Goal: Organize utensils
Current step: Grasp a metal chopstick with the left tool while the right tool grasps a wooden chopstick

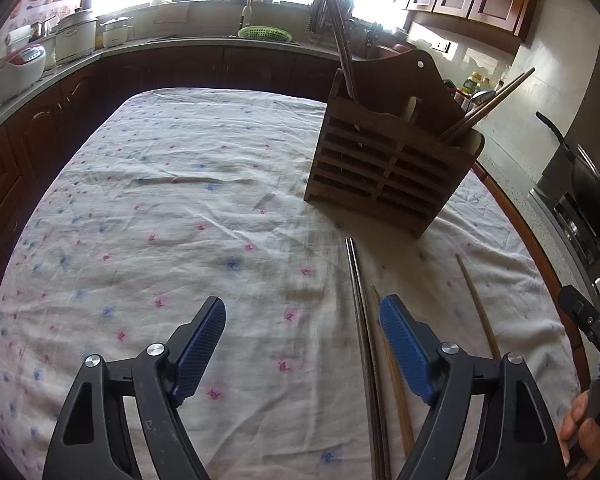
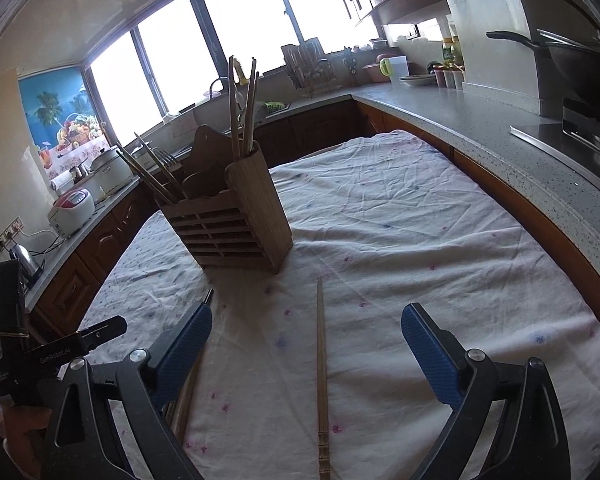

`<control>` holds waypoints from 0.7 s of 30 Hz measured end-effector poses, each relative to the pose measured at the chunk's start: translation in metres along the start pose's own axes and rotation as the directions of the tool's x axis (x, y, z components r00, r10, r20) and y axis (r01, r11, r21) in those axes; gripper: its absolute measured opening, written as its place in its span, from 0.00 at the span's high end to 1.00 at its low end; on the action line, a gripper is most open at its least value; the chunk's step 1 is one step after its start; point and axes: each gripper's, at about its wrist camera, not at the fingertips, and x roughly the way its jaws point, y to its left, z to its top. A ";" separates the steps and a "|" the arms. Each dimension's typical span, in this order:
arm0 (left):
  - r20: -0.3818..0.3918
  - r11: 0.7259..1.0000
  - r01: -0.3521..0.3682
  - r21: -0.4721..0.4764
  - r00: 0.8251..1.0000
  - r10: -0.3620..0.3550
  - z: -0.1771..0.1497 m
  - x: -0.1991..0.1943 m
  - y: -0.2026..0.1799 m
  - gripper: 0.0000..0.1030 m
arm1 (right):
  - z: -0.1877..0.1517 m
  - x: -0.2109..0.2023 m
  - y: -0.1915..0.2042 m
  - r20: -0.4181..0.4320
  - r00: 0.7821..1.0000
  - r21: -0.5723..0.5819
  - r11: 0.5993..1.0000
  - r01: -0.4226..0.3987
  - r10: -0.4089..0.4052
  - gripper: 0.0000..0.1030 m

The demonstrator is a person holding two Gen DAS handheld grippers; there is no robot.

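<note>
Wooden chopstick (image 2: 321,376) flat on floral cloth (image 2: 400,220)

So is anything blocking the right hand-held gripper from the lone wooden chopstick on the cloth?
Nothing visible: the wooden chopstick lies on bare cloth directly between the open right hand-held gripper fingers. The holder stands beyond its tip.

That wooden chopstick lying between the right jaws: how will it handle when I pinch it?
The chopstick looks thin and stiff, so probably light. Lying flat on the wrinkled cloth, it may roll or skid sideways.
</note>
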 end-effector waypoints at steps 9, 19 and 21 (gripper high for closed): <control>-0.071 0.998 -0.022 0.056 0.997 0.026 0.023 0.055 -0.015 0.34 | -0.002 0.028 -0.008 -0.090 0.996 0.003 1.000 0.020 -0.020 0.39; -0.131 0.991 -0.039 0.129 0.990 0.056 0.032 0.102 -0.030 0.48 | 0.000 0.045 -0.009 -0.122 0.992 0.002 1.000 0.025 -0.025 0.43; -0.124 0.988 -0.049 0.147 0.990 0.067 0.033 0.105 -0.032 0.48 | 0.001 0.048 -0.009 -0.127 0.992 0.004 1.000 0.027 -0.026 0.43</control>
